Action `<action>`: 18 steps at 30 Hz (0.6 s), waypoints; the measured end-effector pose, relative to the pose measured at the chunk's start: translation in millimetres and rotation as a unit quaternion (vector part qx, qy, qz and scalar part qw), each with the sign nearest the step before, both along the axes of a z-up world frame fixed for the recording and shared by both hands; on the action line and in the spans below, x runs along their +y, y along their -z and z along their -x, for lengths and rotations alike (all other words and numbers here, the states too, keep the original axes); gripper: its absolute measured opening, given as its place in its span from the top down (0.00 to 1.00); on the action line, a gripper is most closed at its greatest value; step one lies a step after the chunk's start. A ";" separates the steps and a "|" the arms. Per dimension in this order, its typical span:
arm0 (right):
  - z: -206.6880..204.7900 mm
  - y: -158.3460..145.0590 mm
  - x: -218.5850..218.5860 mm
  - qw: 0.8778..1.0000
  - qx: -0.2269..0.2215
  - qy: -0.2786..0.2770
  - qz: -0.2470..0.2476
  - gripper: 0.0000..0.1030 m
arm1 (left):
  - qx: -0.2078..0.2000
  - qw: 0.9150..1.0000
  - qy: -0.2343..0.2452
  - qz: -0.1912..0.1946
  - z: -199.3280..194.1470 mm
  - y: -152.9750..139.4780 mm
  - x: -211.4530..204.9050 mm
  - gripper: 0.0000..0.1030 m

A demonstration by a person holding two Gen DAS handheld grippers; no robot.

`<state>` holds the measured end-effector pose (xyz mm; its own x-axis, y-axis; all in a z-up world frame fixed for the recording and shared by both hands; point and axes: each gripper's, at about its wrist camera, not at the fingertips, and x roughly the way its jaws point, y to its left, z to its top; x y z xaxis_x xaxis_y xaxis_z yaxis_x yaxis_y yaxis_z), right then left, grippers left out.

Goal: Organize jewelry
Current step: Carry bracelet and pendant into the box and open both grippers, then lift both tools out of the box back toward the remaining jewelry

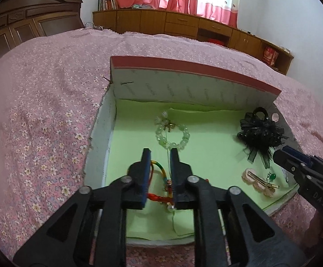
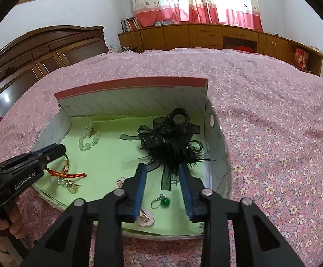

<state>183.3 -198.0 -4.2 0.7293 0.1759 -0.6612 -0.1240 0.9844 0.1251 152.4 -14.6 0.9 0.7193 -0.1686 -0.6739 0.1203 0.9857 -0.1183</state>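
Placing step: in the box (image 1: pixel 108 120), the left gripper (image 1: pixel 159 155) stands slightly spread over the corded charm (image 1: pixel 159 197) by the near edge – seemingly just released. The right gripper (image 2: pixel 163 169) hangs spread above the green earring (image 2: pixel 162 201) – next, lift clear.

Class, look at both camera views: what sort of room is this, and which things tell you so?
Most likely a bedroom. A bed under a pink floral bedspread fills the scene, with a dark carved wooden headboard at one end and pink-and-cream curtains over a low wooden cabinet.
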 end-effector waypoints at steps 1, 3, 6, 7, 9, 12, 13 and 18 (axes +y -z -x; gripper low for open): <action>0.5 -0.8 -0.4 1.000 0.000 0.000 -0.003 0.65 | 0.000 1.000 0.000 0.000 1.5 -0.9 -1.6 0.86; 3.0 -3.1 -1.6 1.000 -0.003 0.001 -0.009 0.62 | 0.002 1.000 -0.001 0.001 4.0 -2.0 -2.4 0.83; 9.4 -7.6 -5.1 1.000 -0.013 0.001 -0.020 0.56 | 0.000 1.000 -0.004 0.010 10.6 -4.9 0.5 0.81; 12.2 -9.4 -6.3 1.000 -0.018 0.003 -0.024 0.54 | -0.002 1.000 -0.006 0.013 14.0 -6.5 2.0 0.81; 18.5 -13.7 -8.3 0.999 -0.030 0.005 -0.032 0.52 | -0.007 1.000 -0.008 0.020 19.7 -9.7 6.8 0.78; 28.6 -20.5 -10.6 0.998 -0.046 0.012 -0.042 0.49 | -0.029 0.999 -0.013 0.029 29.5 -17.6 12.0 0.76; 31.5 -22.2 -11.2 0.998 -0.050 0.012 -0.045 0.48 | -0.034 0.999 -0.014 0.029 32.4 -20.2 12.6 0.75; 46.2 -30.8 -12.7 0.996 -0.067 0.015 -0.060 0.46 | -0.054 0.998 -0.016 0.032 46.3 -37.1 15.9 0.72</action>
<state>137.1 -210.7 26.6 0.8160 0.2242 -0.5328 -0.1177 0.9668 0.2267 106.2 1.3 38.1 0.7927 -0.1846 -0.5810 0.1035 0.9800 -0.1701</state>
